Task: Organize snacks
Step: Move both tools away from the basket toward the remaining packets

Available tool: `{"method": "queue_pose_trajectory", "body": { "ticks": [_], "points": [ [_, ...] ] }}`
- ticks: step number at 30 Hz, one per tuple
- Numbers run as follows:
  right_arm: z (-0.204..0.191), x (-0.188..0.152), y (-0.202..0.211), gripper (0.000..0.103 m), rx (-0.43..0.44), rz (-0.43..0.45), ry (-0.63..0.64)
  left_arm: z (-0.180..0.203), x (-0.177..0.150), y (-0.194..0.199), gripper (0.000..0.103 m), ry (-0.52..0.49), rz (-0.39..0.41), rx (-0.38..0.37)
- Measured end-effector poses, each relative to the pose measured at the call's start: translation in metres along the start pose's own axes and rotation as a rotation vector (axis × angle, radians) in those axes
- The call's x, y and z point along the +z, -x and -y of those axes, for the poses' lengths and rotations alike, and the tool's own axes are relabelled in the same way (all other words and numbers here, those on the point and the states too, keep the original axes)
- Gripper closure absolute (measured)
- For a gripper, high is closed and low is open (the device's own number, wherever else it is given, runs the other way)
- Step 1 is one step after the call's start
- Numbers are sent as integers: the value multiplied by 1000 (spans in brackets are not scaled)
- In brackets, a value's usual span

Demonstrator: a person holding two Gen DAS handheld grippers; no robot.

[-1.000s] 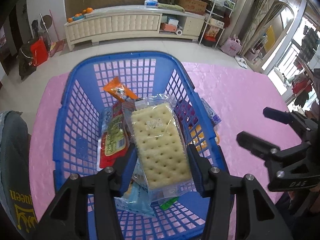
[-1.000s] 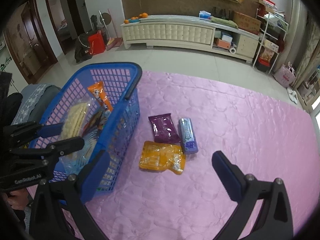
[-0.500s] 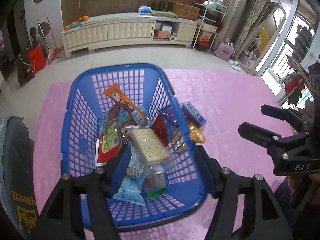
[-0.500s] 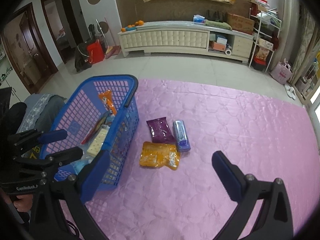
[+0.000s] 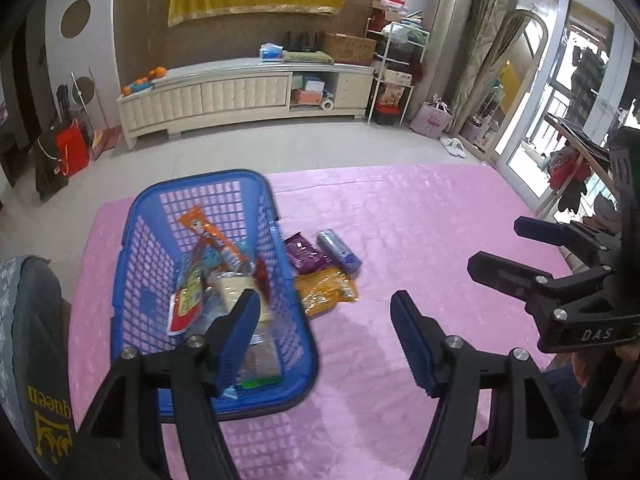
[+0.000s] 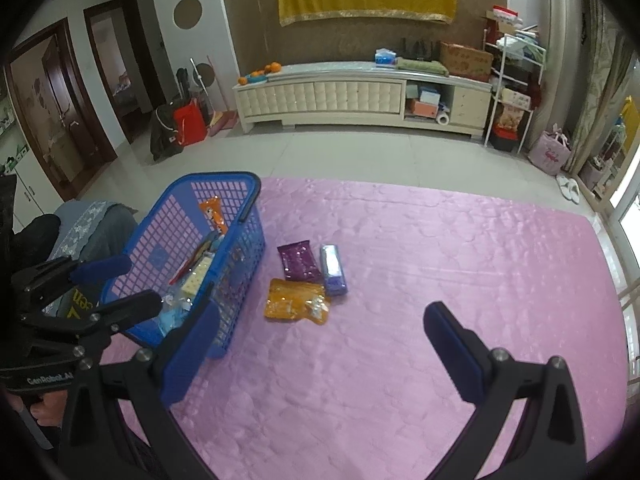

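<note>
A blue mesh basket (image 5: 136, 248) (image 6: 244, 192) stands on the pink cloth (image 5: 420, 220) (image 6: 440, 248) and holds several snack packs, among them a cracker pack (image 5: 232, 286) and an orange stick pack (image 5: 208, 232). To its right lie a purple pack (image 5: 306, 252) (image 6: 300, 260), a blue-lilac pack (image 5: 338, 250) (image 6: 333, 266) and an orange pack (image 5: 326, 290) (image 6: 294, 300). My left gripper (image 5: 324, 332) hangs open and empty above the basket's near right corner. My right gripper (image 6: 320, 340) is open and empty, nearer me than the loose packs.
A person's grey sleeve (image 5: 28, 320) is at the left edge. Beyond the cloth is tiled floor, a long white cabinet (image 6: 360, 96), a rack with boxes (image 6: 512, 92) and a red bag (image 6: 188, 120).
The left gripper let go of the cracker pack, which now lies in the basket. Both grippers drew up and back; the left view swung right, showing the loose packs.
</note>
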State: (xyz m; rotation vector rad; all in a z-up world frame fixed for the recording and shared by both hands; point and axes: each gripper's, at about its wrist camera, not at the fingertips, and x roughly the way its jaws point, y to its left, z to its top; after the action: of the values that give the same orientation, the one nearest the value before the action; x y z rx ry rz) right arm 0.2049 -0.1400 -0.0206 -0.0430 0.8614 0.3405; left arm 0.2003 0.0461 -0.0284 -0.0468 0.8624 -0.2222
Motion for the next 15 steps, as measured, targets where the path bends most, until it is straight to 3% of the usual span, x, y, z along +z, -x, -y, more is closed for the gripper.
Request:
{"method": "queue_pose_trajectory", "body": {
  "ticks": [8, 14, 15],
  "points": [
    [30, -17, 19, 0, -21, 13, 36, 47, -6, -13, 38, -35, 20, 47],
    [58, -30, 13, 0, -28, -16, 36, 73, -13, -37, 38, -30, -6, 28],
    [63, -32, 11, 0, -30, -19, 38, 78, -14, -42, 33, -34, -12, 32]
  ]
}}
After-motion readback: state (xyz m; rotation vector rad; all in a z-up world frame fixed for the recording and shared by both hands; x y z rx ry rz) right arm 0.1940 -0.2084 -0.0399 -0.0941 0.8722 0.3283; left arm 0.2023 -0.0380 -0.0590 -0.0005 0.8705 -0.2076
